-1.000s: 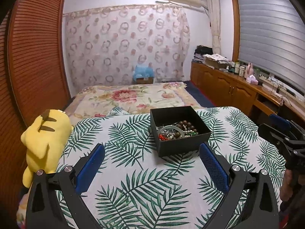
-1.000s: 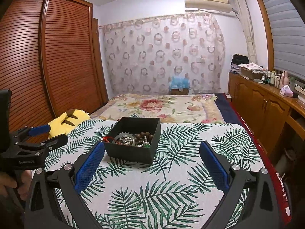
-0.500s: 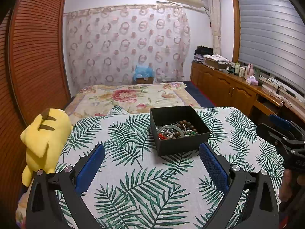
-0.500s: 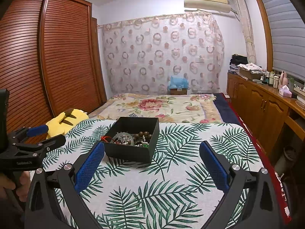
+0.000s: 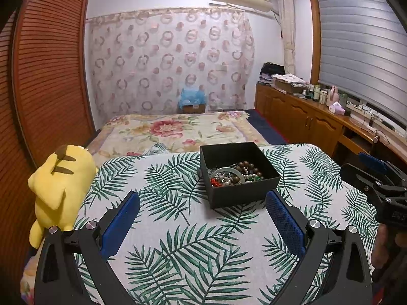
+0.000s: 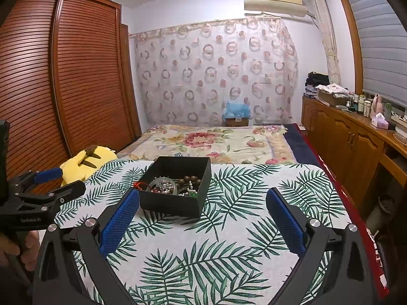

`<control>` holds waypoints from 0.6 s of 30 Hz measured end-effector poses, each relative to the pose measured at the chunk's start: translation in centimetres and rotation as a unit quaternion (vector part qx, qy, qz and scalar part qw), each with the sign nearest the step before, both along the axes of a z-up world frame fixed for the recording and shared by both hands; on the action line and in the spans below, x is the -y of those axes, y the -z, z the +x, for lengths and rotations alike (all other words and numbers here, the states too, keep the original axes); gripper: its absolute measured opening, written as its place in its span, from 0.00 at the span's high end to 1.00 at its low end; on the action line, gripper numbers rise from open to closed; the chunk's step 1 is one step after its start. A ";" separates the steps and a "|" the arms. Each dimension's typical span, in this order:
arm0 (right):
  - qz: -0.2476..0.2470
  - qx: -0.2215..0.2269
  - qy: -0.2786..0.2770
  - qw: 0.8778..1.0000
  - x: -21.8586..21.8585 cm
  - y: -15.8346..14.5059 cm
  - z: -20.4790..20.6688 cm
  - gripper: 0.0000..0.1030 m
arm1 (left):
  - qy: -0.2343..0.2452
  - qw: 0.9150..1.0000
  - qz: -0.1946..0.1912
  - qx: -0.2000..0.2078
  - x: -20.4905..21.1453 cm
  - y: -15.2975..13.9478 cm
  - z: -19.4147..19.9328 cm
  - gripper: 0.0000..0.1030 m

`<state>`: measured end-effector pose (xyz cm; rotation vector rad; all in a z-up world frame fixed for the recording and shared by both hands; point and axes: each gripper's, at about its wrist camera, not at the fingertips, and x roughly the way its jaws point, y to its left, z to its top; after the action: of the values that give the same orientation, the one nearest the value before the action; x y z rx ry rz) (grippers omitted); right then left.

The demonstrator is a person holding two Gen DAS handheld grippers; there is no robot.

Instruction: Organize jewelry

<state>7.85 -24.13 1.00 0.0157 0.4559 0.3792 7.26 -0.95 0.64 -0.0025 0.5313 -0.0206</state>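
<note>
Left tongs (image 5: 202, 212) hover level over the palm-print worktop (image 5: 178, 241), spread wide, empty. Ahead sits the black box (image 5: 239, 174) of jewelry (image 5: 235, 175). Right tongs (image 6: 202, 212) hover alongside, equally wide, empty.

The jewelry (image 5: 232, 176) is lying tangled in the black box (image 5: 241, 194), pieces too small to separate (beads overlapping), its near wall hiding some.

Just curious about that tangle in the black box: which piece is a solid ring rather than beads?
The pale grey-green bangle, one smooth hoop lying atop the pile in the square black box; the brown wooden-bead bracelet beside it is strung balls.
</note>
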 end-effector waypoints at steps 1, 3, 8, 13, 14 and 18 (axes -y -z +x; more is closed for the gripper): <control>0.000 0.000 0.000 1.000 0.0 0.0 0.0 0.03 | 0.000 1.000 0.000 0.000 0.0 0.0 0.0 0.07; 0.000 0.000 0.000 1.000 0.0 -0.1 0.0 0.03 | 0.000 1.000 0.001 0.000 0.0 -0.1 -0.1 0.07; 0.000 0.000 0.000 1.000 0.0 0.0 0.0 0.03 | 0.000 1.000 0.001 0.001 0.0 0.0 -0.1 0.07; 0.000 0.000 0.001 1.000 0.1 -0.1 0.0 0.03 | 0.000 1.000 0.001 0.002 0.0 -0.1 -0.1 0.07; 0.000 0.000 0.001 1.000 0.1 -0.1 0.0 0.03 | 0.000 1.000 0.001 0.002 0.0 -0.1 -0.2 0.07; 0.000 0.000 0.001 1.000 0.1 0.0 0.0 0.03 | 0.000 1.000 0.001 0.002 0.0 -0.1 -0.2 0.07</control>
<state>7.89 -24.26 1.05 0.0163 0.4557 0.3780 7.06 -0.93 0.69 -0.0001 0.5274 -0.0209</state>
